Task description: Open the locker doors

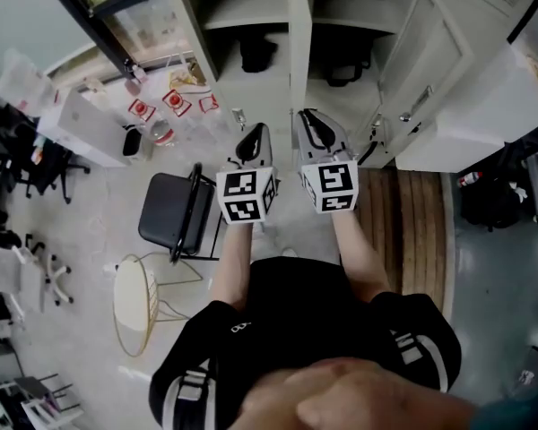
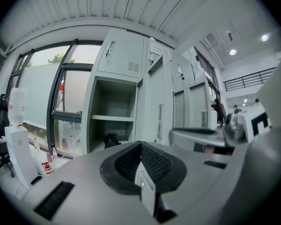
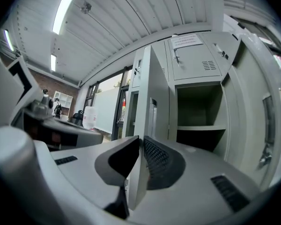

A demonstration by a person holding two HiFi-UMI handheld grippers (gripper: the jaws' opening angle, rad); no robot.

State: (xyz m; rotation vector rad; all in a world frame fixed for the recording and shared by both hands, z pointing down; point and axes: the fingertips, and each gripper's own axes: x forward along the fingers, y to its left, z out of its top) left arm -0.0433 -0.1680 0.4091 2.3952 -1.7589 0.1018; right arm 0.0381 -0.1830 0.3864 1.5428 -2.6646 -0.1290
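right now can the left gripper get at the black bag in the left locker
Probably yes: the left gripper faces the open compartment and nothing stands between it and the black bag, though its jaws are together and would need opening.

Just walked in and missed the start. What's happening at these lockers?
A person stands at grey lockers with a gripper in each hand. The right gripper seems clamped on the edge of the middle door, which is swung out. The left gripper hangs beside it, jaws together, holding nothing. The compartments on either side are already open.
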